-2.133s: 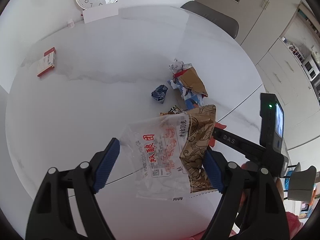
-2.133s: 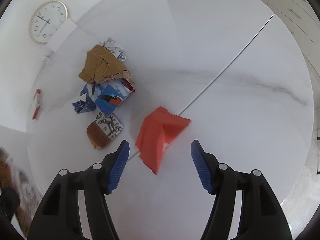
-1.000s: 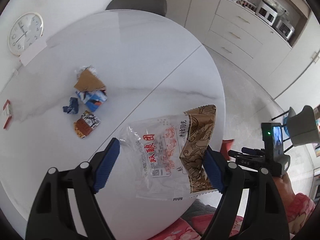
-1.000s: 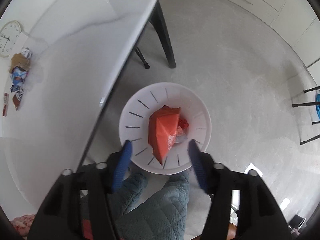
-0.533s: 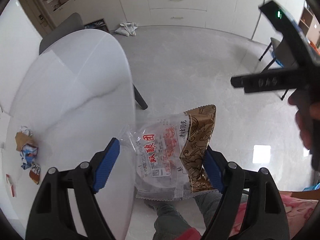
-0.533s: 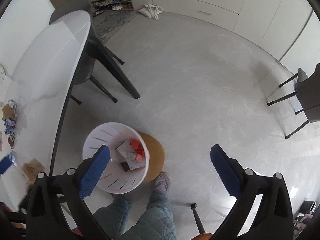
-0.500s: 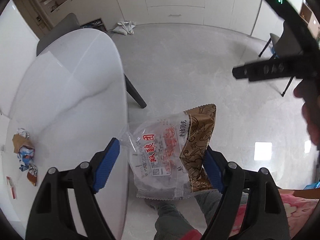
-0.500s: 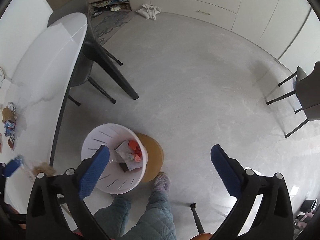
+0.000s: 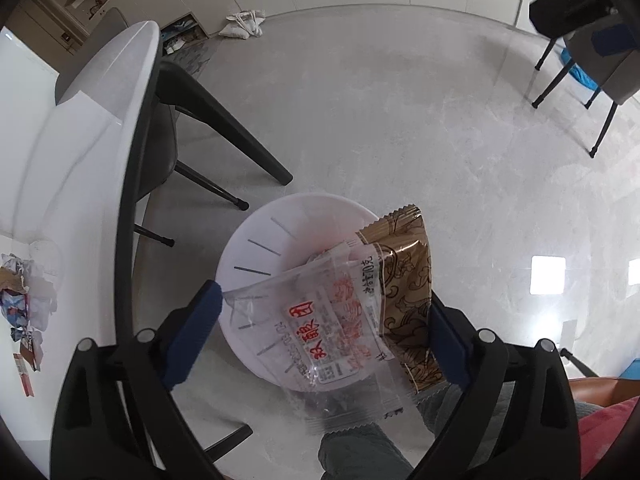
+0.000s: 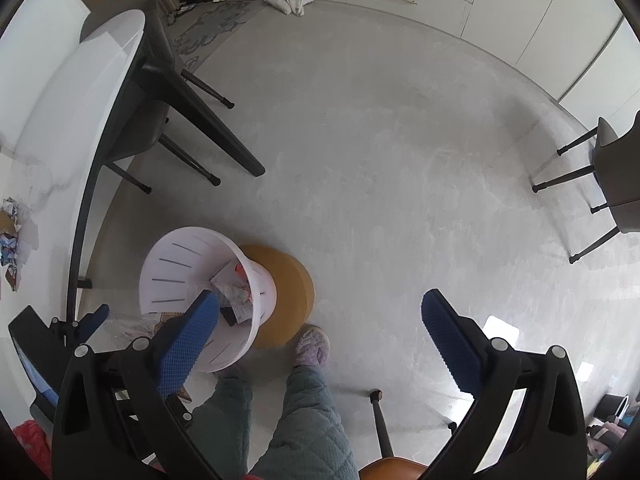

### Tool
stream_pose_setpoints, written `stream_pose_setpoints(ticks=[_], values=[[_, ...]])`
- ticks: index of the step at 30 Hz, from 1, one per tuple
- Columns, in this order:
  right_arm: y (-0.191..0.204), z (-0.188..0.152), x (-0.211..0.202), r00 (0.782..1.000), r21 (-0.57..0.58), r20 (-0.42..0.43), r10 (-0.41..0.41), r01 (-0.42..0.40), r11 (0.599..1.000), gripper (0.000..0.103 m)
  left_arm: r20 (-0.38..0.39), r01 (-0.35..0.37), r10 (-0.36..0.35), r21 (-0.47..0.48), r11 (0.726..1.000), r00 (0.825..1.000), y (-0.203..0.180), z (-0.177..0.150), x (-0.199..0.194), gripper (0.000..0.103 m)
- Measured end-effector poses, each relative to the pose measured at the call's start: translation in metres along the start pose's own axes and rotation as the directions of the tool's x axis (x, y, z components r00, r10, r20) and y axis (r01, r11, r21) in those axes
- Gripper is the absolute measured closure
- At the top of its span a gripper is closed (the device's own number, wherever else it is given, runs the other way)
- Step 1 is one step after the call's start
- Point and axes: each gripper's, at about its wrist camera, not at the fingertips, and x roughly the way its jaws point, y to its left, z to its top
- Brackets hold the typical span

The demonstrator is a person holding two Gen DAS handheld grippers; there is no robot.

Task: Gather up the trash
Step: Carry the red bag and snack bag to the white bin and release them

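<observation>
Pointing steeply down over the white bin (image 9: 256,240), the left gripper (image 9: 320,320) is opening around the snack wrapper (image 9: 344,320).

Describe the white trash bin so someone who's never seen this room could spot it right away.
Start at the white table with dark legs on the left. Just off its edge, on the grey floor, stands the white trash bin, round, with dark slits in its wall and wrappers inside. It leans against a flat tan disc, the only other round thing there.
</observation>
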Motion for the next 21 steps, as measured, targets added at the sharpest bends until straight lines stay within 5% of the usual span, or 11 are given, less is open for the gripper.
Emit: stream_pose_setpoints(ticks=[10,21], values=[[0.032,0.014,-0.022,0.997,-0.054,0.063,0.049,-0.046,0.997,0.003,0.021,-0.028,0.030,-0.086,0.996,0.999,0.029,0.006,-0.020,0.007],[0.043,0.016,-0.022,0.998,-0.115,0.049,0.032,-0.026,0.993,0.003,0.031,0.043,-0.041,-0.083,0.996,0.999,0.029,0.009,-0.024,0.007]])
